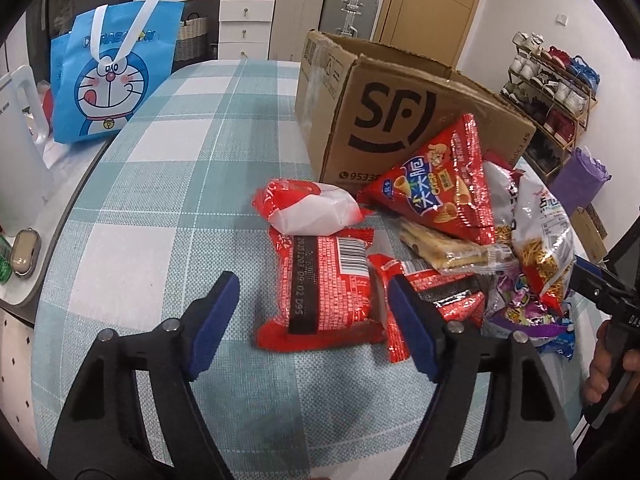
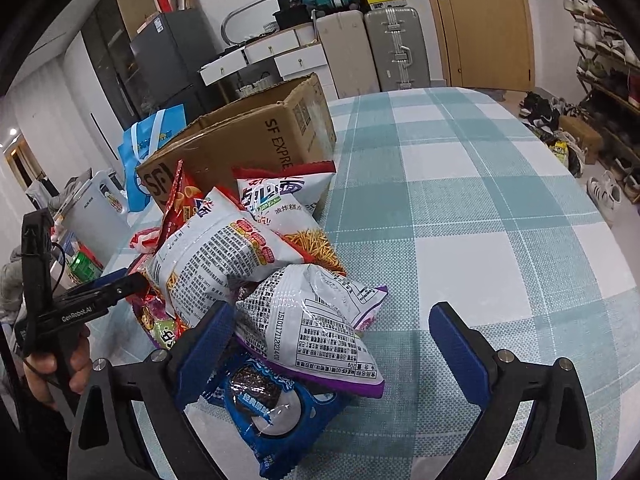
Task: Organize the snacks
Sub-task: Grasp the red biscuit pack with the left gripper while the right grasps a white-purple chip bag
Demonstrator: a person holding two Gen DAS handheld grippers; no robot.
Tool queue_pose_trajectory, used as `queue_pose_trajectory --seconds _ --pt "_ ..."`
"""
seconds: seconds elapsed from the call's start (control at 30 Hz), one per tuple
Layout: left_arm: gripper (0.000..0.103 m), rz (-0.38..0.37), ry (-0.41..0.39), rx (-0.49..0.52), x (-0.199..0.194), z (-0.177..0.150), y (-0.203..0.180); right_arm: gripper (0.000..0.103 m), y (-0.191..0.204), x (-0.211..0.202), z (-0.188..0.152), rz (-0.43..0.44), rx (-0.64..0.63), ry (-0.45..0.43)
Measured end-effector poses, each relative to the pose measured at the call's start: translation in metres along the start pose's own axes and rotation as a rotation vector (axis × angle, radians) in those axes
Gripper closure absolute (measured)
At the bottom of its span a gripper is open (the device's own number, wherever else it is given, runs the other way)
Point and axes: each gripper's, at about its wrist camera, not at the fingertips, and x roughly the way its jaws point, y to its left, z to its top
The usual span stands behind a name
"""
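A heap of snack packets lies on the checked tablecloth [image 1: 180,208] in front of an open cardboard box [image 1: 400,120]. My left gripper [image 1: 312,280] is open and straddles a red foil packet [image 1: 320,280]. Its left pad stands clear of the packet; its right pad sits at the packet's right edge. In the right wrist view my right gripper [image 2: 332,308] is open around a white and purple packet [image 2: 316,324], which lies on a blue cookie packet [image 2: 272,404]. The right pad is well clear of it. A red cone-snack bag [image 1: 440,184] leans on the box.
A blue cartoon tote bag [image 1: 108,80] stands at the table's far left, beside a white appliance [image 1: 16,152]. Suitcases [image 2: 384,48], drawers and a door line the back wall. Shoe racks [image 1: 552,88] stand to the right. Bare cloth [image 2: 480,200] stretches right of the heap.
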Motion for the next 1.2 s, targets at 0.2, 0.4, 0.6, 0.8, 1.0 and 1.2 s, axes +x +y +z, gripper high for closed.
queue_pose_trajectory --seconds 0.2,0.4,0.6,0.8,1.0,1.2 --pt "0.041 -0.014 0.013 -0.002 0.009 0.000 0.002 0.006 -0.004 0.009 0.004 0.051 0.055 0.035" --pt "0.042 -0.013 0.014 0.010 0.011 0.001 0.000 0.009 -0.007 0.011 0.005 0.078 0.083 0.038" --pt "0.042 -0.001 0.017 0.021 0.010 -0.001 -0.002 0.010 -0.005 0.015 0.007 0.062 0.086 0.041" --pt "0.042 0.019 0.020 0.036 0.009 -0.003 -0.008 0.010 -0.001 0.007 0.009 -0.033 0.030 0.052" --pt "0.042 0.023 0.021 0.041 0.009 -0.003 -0.008 0.010 -0.006 0.000 0.006 -0.068 0.036 0.069" --pt "0.042 0.028 0.023 0.047 0.010 -0.002 -0.009 0.010 -0.013 0.014 0.008 0.006 0.113 0.098"
